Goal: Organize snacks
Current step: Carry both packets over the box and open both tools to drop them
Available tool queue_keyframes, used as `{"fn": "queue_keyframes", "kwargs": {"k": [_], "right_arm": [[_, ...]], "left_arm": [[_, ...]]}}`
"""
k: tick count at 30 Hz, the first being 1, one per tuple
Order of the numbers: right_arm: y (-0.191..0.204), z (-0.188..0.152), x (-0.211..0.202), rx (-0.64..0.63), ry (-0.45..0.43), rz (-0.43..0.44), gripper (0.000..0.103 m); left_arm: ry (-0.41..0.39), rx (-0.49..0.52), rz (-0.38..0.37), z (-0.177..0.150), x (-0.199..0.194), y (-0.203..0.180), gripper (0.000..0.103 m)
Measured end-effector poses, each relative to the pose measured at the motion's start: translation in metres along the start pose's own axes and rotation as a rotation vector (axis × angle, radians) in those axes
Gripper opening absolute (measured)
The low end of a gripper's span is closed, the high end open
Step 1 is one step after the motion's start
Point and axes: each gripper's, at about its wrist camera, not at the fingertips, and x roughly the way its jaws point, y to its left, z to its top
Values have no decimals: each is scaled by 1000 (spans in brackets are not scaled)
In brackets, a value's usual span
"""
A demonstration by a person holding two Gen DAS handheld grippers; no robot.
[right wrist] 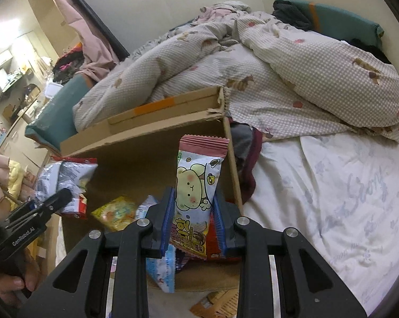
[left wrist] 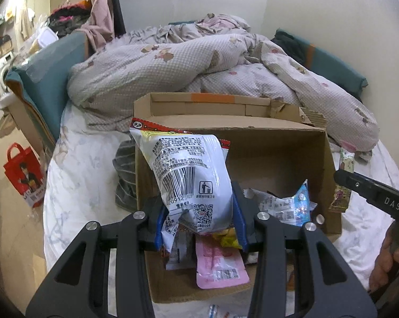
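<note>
An open cardboard box stands on the bed and shows in the right wrist view too. My left gripper is shut on a white snack bag with a barcode, held upright over the box's left side; that bag shows at the left of the right wrist view. My right gripper is shut on a pink-topped cartoon-bear snack packet, held upright over the box's right side. Inside the box lie a pink packet, a blue-white packet and a yellow packet.
A rumpled checked duvet lies behind the box. Teal bed cushions line the left side. White sheet spreads to the right. A red bag stands on the floor at left. Loose packets lie in front of the box.
</note>
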Motion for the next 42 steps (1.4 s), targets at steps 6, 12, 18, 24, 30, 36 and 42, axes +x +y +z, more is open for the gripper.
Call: {"fn": "queue_keyframes", "kwargs": {"k": [6,12,18,24,30,36,42], "right_arm": [[-11,1,6,47,23,-10,29],[-11,0,9,52,44,-5,29],[-7,-1,12,45,54,-1,30],[-5,-2,16,42,69,1,31],[-2,-2,17,24,77,22,32],[-1,0,6,29,28,30,84],[-4,0,0,59,30,37,84]], "left_arm": [[1,-15,-1,1,3,4,38],[-6,-36,-11,0,0,6,39],[14,-15,-19,1,1,0,40],[33,19,-11,-3,3,-6,46],[-3,3,-17,-2,-6,-7,87],[25,-29,-35,-2,-4,-3,88],[29,-56,-48,-4,-12,4,88]]}}
